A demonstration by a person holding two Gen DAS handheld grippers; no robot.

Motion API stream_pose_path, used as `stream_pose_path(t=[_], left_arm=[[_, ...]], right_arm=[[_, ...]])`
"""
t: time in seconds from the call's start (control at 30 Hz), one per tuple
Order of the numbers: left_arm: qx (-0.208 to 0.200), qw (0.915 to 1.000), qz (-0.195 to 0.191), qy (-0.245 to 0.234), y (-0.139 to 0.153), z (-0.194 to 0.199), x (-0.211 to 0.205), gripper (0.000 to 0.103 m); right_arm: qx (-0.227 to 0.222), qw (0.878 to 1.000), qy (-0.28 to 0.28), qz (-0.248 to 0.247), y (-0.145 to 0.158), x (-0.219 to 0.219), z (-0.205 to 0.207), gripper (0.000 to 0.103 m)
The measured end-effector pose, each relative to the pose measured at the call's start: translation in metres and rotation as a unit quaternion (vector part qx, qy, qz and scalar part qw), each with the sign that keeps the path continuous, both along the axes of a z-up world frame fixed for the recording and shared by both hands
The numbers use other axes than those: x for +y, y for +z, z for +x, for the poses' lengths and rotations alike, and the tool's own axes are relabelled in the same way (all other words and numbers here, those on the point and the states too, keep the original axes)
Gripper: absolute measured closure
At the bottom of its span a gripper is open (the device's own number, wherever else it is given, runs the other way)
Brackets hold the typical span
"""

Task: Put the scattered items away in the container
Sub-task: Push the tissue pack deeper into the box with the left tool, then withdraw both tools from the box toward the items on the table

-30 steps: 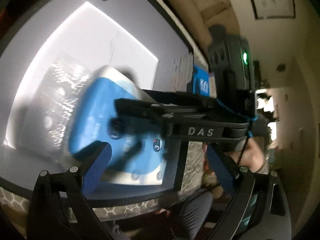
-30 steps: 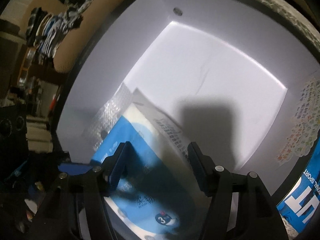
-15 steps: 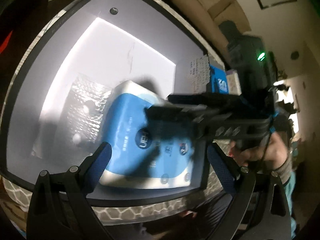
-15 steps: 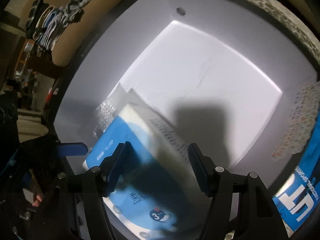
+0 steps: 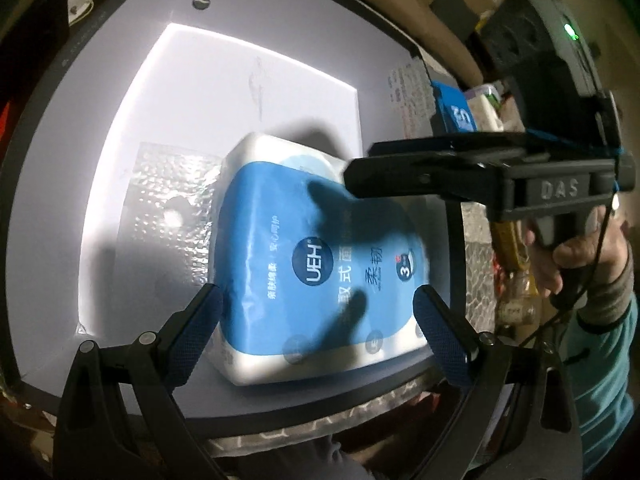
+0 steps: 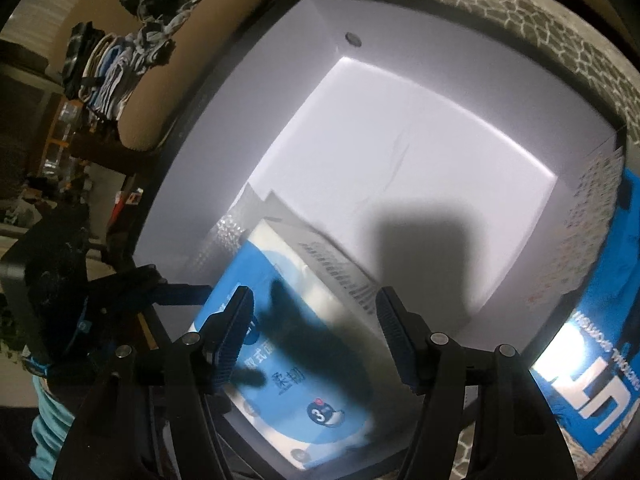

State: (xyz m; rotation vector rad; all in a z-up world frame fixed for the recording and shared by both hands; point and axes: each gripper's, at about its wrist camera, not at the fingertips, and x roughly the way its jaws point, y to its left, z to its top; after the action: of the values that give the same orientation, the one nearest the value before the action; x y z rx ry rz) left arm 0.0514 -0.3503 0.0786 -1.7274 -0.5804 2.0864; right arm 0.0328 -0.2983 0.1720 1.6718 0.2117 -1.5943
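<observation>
A blue and white tissue pack (image 5: 320, 264) lies flat on the floor of the white-lined container (image 5: 248, 80), partly on a sheet of bubble wrap (image 5: 168, 208). My left gripper (image 5: 316, 324) is open above the pack, its fingers apart from it. My right gripper (image 6: 316, 336) is open too, hovering over the same pack (image 6: 304, 360) inside the container (image 6: 400, 128). The right gripper shows in the left wrist view (image 5: 404, 176) above the pack's right end, and the left gripper shows in the right wrist view (image 6: 172, 292).
The container has dark rims and grey walls with a rivet (image 5: 200, 0). A blue printed bag (image 6: 600, 340) lies just outside its right wall on a pebble-patterned surface (image 6: 540, 28). A sofa arm with piled clothes (image 6: 132, 48) stands beyond.
Both grippers have risen away from the tissue pack, which now lies released in the container. The right gripper has pulled back to the right in the left wrist view.
</observation>
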Motion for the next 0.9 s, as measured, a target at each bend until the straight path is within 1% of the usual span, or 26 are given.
stream_pose_path(t=[0.1, 0.17, 0.23, 0.3, 0.37, 0.4, 0.5, 0.57, 0.6, 0.63, 0.67, 0.7, 0.73, 0.8, 0.83, 0.9], left_arm=[[-0.001, 0.9997, -0.022, -0.010, 0.004, 0.005, 0.011, 0.008], [-0.003, 0.9995, -0.029, -0.010, 0.003, 0.004, 0.014, 0.007], [-0.006, 0.9997, -0.022, -0.005, 0.001, 0.001, 0.014, 0.006], [-0.009, 0.9997, -0.022, -0.009, 0.000, 0.000, 0.013, 0.005], [-0.011, 0.9996, -0.024, -0.007, 0.002, 0.000, 0.009, 0.006], [-0.008, 0.9998, -0.017, 0.000, 0.004, 0.000, 0.006, 0.006], [0.025, 0.9991, -0.004, 0.035, 0.016, 0.005, -0.007, 0.005], [0.038, 0.9977, 0.001, 0.056, 0.023, 0.007, -0.012, 0.005], [0.050, 0.9966, 0.002, 0.065, 0.028, 0.010, -0.013, 0.004], [0.059, 0.9960, 0.002, 0.068, 0.033, 0.015, -0.017, 0.004], [0.072, 0.9950, -0.001, 0.069, 0.039, 0.021, -0.018, 0.004], [0.085, 0.9938, -0.005, 0.071, 0.044, 0.023, -0.013, 0.004], [0.102, 0.9923, -0.011, 0.070, 0.050, 0.027, -0.008, 0.004], [0.129, 0.9896, -0.016, 0.061, 0.060, 0.029, 0.011, 0.000], [0.143, 0.9880, -0.017, 0.055, 0.065, 0.032, 0.020, 0.000], [0.169, 0.9843, -0.025, 0.045, 0.075, 0.042, 0.037, 0.000]], right_arm=[[-0.014, 1.000, 0.001, 0.003, -0.007, -0.002, 0.000, 0.037], [-0.018, 1.000, 0.003, 0.009, -0.012, -0.004, 0.001, 0.037], [-0.017, 1.000, 0.001, 0.015, -0.015, -0.006, 0.001, 0.035], [-0.013, 1.000, 0.000, 0.015, -0.014, -0.006, 0.002, 0.035], [-0.006, 1.000, -0.008, -0.002, -0.007, -0.003, 0.001, 0.035], [0.002, 1.000, -0.011, -0.014, 0.000, -0.001, 0.001, 0.035], [0.027, 0.999, -0.021, -0.035, 0.021, 0.008, 0.002, 0.035], [0.042, 0.998, -0.026, -0.048, 0.034, 0.017, 0.005, 0.035], [0.050, 0.997, -0.030, -0.057, 0.041, 0.024, 0.008, 0.031], [0.056, 0.996, -0.032, -0.068, 0.047, 0.030, 0.011, 0.024], [0.057, 0.994, -0.036, -0.083, 0.053, 0.037, 0.014, 0.018], [0.059, 0.992, -0.042, -0.100, 0.059, 0.047, 0.018, 0.011], [0.060, 0.990, -0.049, -0.116, 0.064, 0.058, 0.022, 0.007], [0.066, 0.987, -0.062, -0.136, 0.074, 0.079, 0.028, 0.003], [0.072, 0.985, -0.070, -0.143, 0.079, 0.091, 0.030, 0.001], [0.085, 0.980, -0.079, -0.164, 0.086, 0.118, 0.040, 0.000]])
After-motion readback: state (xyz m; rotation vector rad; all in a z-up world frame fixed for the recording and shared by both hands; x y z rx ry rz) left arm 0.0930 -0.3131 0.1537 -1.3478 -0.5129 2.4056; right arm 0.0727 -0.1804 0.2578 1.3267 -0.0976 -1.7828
